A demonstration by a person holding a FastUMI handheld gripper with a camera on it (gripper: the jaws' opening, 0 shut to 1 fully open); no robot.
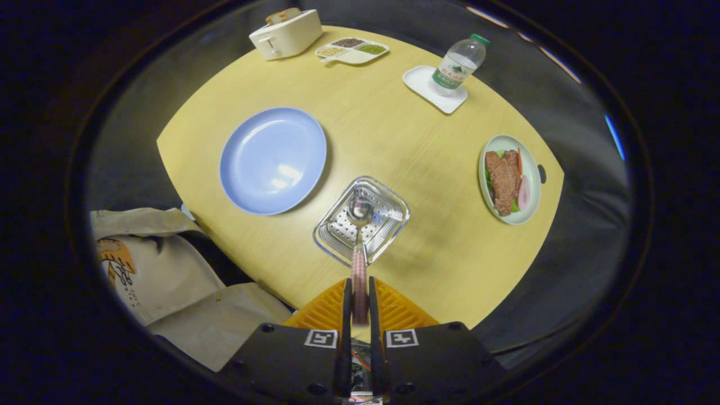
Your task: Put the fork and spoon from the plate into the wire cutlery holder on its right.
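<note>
My gripper [359, 295] is shut on the patterned handle of a spoon [359, 225], both fingers pressing on it. The spoon hangs bowl-down, its shiny bowl over the middle of the metal cutlery holder [337, 236], a perforated square basket seen from above. To the holder's left lies a blue plate [273, 160] on the yellow table [394, 140], with nothing on it. I cannot tell whether a fork lies inside the holder.
A toaster [286, 34] and a divided snack dish [352, 49] stand at the table's far side. A water bottle [460, 63] sits on a white tray [419, 81]. A plate of meat [509, 179] lies to the right. A person's beige clothing [169, 275] is near left.
</note>
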